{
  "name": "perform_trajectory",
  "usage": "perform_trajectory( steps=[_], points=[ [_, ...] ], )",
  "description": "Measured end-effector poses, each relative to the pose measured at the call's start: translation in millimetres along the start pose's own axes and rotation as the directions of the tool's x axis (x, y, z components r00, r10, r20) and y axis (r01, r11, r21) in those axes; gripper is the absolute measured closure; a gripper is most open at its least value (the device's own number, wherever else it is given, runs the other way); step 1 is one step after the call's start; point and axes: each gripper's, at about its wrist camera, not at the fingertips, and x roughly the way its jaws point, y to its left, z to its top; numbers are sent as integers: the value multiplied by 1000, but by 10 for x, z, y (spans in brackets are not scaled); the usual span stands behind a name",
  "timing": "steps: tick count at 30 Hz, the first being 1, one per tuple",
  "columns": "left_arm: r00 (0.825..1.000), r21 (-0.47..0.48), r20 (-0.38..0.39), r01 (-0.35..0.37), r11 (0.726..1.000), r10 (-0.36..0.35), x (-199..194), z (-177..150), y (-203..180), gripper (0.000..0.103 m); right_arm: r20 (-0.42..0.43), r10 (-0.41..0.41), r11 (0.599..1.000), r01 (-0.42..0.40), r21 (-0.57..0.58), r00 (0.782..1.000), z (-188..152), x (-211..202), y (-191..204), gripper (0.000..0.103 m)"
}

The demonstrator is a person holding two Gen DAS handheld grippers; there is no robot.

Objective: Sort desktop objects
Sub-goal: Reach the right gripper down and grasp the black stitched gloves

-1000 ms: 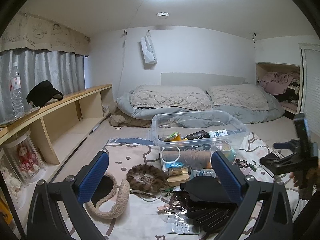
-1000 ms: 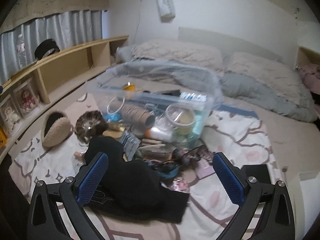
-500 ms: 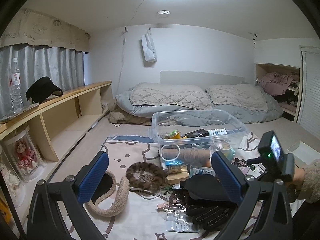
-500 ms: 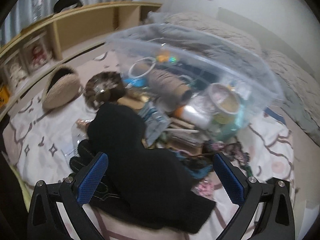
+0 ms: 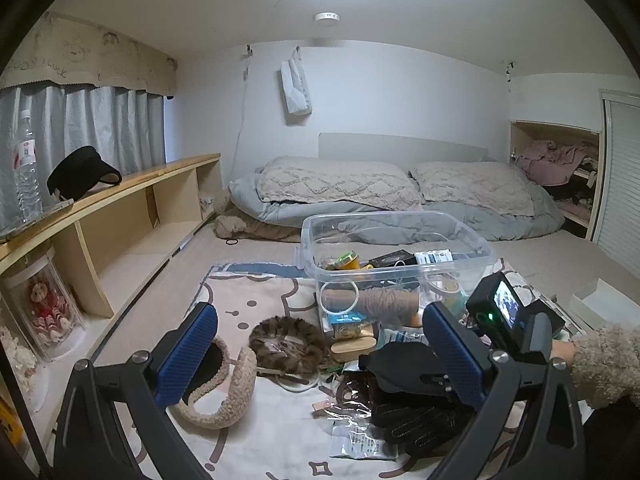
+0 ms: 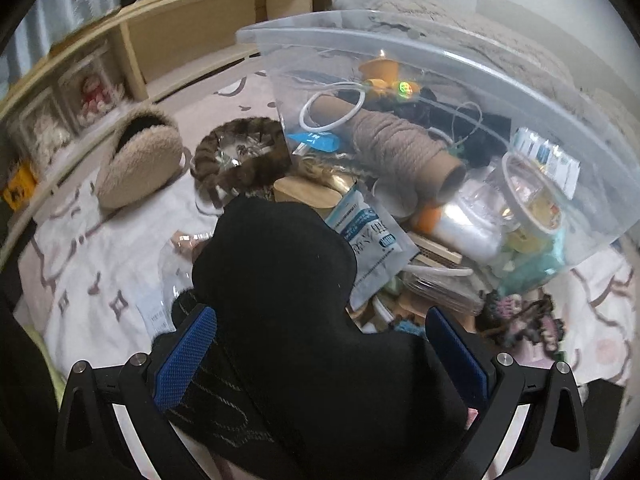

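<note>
The right gripper (image 6: 320, 356) is spread wide, its 2 blue-padded fingers (image 6: 185, 354) on either side of a soft black fabric item (image 6: 280, 280) that looks like a knit hat; the pads do not appear to press it. The item lies on the patterned pink-and-white blanket (image 6: 80, 248) just in front of the clear plastic storage bin (image 6: 440, 52), partly covering a pair of black stitched gloves (image 6: 208, 408).

Handling estimate: the fabric is light, limp and compressible. It will sag and may drag the gloves or the white-and-blue plastic pouch (image 6: 368, 240) along. Pinch a thick fold near the middle, not a thin edge.

The left gripper (image 5: 320, 360) is also wide and holds nothing; it is aimed level across the blanket.

View differences:
1. The left wrist view shows the right hand (image 5: 562, 354) low at the pile, the grey bedding (image 5: 400, 216) and the bin's open top.
2. The right wrist view shows the bin contents through the wall, including a tan cord spool on a cardboard tube (image 6: 400, 144), and the beige fleece earmuffs (image 6: 136, 160).
</note>
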Motion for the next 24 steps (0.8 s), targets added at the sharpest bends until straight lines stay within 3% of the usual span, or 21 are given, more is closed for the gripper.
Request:
perform_trajectory(
  steps=[7, 15, 24],
  points=[
    [999, -35, -48, 18, 999, -19, 79, -11, 36, 0, -56, 125, 992, -123, 29, 991, -24, 182, 61, 0],
    [995, -51, -92, 45, 998, -49, 137, -17, 45, 0, -149, 158, 980, -174, -100, 976, -339, 186, 278, 0],
    [994, -34, -105, 18, 999, -21, 157, -34, 27, 0, -257, 287, 942, -320, -98, 923, -653, 90, 437, 0]
  ],
)
